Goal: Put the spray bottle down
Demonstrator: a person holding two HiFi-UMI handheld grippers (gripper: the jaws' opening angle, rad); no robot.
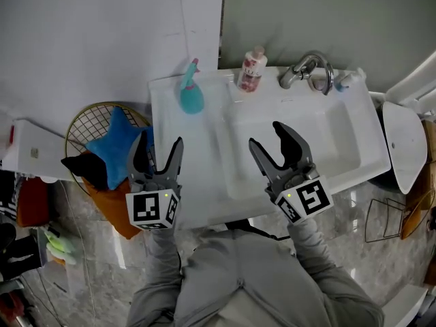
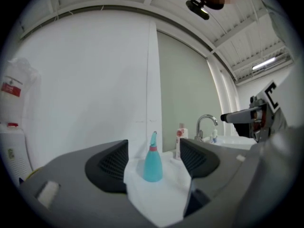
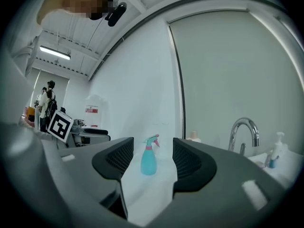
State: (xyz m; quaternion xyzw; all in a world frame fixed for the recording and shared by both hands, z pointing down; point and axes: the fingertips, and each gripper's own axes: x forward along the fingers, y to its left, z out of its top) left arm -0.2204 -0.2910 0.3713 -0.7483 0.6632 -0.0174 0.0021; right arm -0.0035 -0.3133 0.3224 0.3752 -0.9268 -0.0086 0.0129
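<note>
**Head view: spray bottle upright on the sink ledge, both claws spread and empty**

The teal spray bottle [image 1: 191, 95], a smooth teardrop-shaped plastic body with a pink collar and a slim nozzle, is seen standing upright on the flat white ledge of the glossy sink [image 1: 204, 182], at 12 o'clock from the left gripper [image 1: 160, 145] and well apart from it. The 2 dark, ribbed jaws of that gripper are held wide apart with nothing grasped. The right gripper [image 1: 267, 136] is held over the rectangular basin, its 2 jaws likewise parted and empty; the bottle is framed far beyond the gap in both gripper views. A curved chrome faucet [image 1: 306, 70] is found at 1 o'clock from the right gripper, and a small pink-labelled bottle [image 1: 251, 70] is set between it and the spray bottle.
</note>
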